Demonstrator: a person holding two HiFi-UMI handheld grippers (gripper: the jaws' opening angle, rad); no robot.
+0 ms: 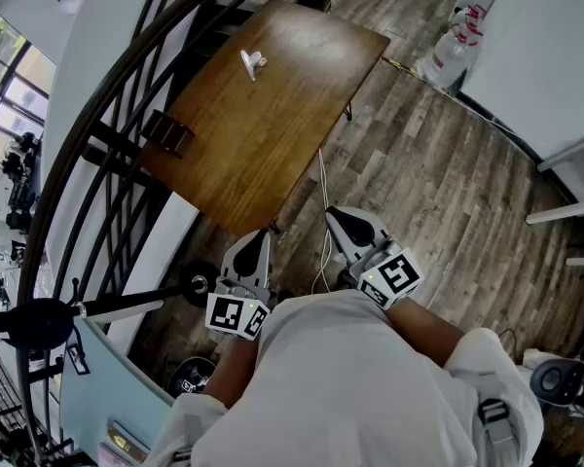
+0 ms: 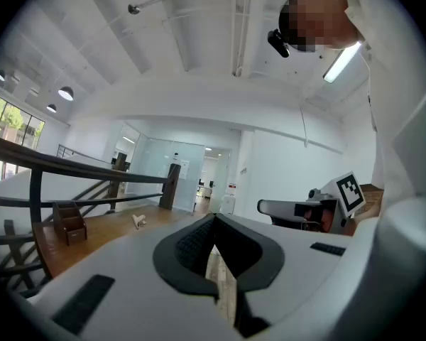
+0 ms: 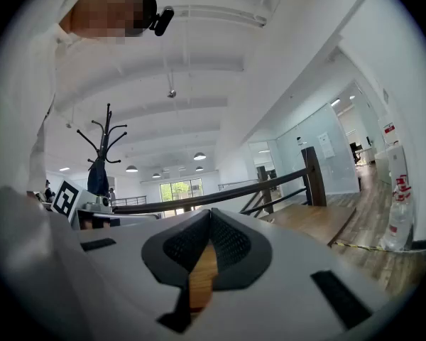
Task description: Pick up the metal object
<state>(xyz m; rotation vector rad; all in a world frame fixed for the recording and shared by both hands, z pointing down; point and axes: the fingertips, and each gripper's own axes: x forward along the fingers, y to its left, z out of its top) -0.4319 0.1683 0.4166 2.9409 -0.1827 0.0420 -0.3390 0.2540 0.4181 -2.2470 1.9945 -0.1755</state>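
The metal object [image 1: 253,62], a small shiny clip-like piece, lies on the far part of a brown wooden table [image 1: 273,154]. In the left gripper view the metal object [image 2: 138,221] is a small pale shape far ahead on the tabletop. Both grippers are held level near the person's body, short of the table's near corner. My left gripper [image 1: 263,233] has its jaws closed tip to tip with nothing between them, and the left gripper [image 2: 214,219] looks the same in its own view. My right gripper [image 1: 334,213] is shut and empty too, as the right gripper [image 3: 211,212] shows.
A small dark wooden holder [image 1: 167,131] stands at the table's left edge. A curved dark stair railing [image 1: 107,115] runs along the left. White bags [image 1: 457,42] sit by the far wall. A thin cable [image 1: 322,188] trails over the plank floor. A coat stand [image 3: 103,155] rises left of the right gripper.
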